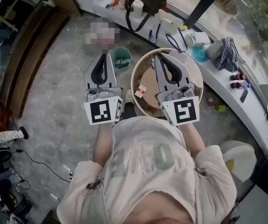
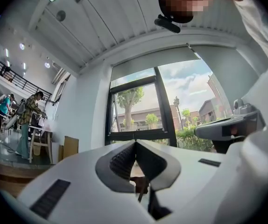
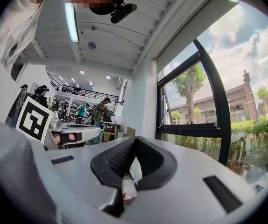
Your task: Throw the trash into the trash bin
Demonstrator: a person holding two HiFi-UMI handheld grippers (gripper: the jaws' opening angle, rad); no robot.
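The right gripper [image 3: 135, 140] is pinched on a white-and-red wrapper [image 3: 128, 189], the left gripper [image 2: 135, 143] is pressed together on what may be a brown scrap [image 2: 141, 183], and in the head view the green bin [image 1: 128, 56] sits at three o'clock of its tips.

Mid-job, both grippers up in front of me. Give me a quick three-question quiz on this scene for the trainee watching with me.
1. Multiple choice: what sits between the jaws of the right gripper?
A) a crumpled white wrapper with a bit of red
B) a blue bottle
C) nothing
2. True or false: the small green bin lies tipped on its side.
3. Short answer: are the jaws of the left gripper apart or together?

Key:
1. A.
2. False: it stands upright on the floor, open top up.
3. Together.
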